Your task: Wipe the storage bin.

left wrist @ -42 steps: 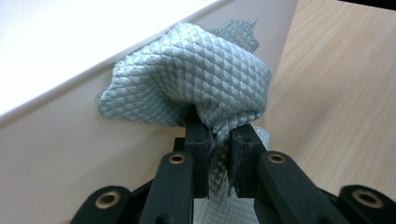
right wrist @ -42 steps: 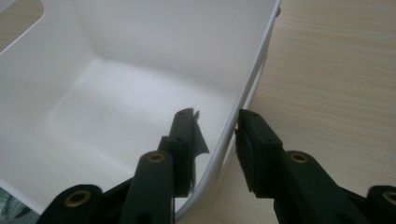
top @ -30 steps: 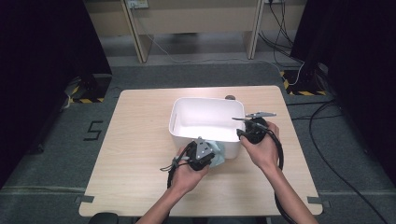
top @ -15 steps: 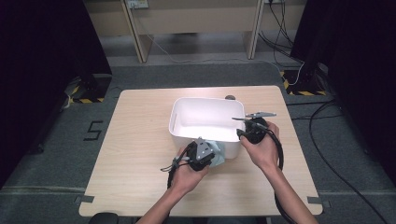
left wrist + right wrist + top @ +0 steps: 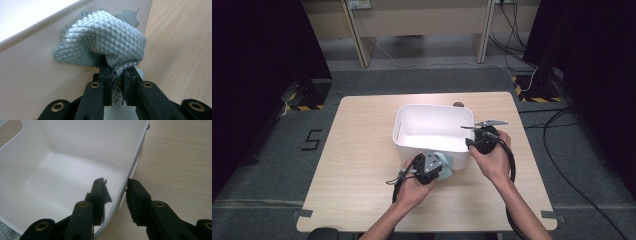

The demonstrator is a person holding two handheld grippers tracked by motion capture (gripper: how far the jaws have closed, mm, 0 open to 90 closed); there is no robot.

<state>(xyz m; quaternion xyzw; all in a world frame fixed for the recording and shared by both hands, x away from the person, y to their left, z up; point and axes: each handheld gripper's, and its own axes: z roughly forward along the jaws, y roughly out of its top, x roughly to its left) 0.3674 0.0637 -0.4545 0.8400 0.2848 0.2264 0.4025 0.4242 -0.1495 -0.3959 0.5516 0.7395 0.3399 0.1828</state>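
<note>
A white tub (image 5: 433, 131) is seen near the middle of the wooden surface (image 5: 362, 165). A grey-green quilted cloth (image 5: 107, 37) is pinched narrowly between the jaws of the left gripper (image 5: 117, 75) and pressed flat against the tub's outer near wall, at about 6 o'clock of the tub. In the high view the cloth (image 5: 444, 161) is seen just beside the left gripper (image 5: 432, 167).

The right gripper (image 5: 115, 187) is placed astride the tub's right wall, at about 4 o'clock: one jaw inside, one outside, with small gaps on both sides. The jaws are part open, and no pressing on the wall is shown, so the rim is straddled rather than clamped.

Step in hand, as judged: wiping of the tub's outside while it is steadied. Next move: the right jaws should be closed on the rim so the tub is not pushed away, then the cloth dragged along the wall with steady pressure. Too light a pinch and the cloth may slip.
</note>
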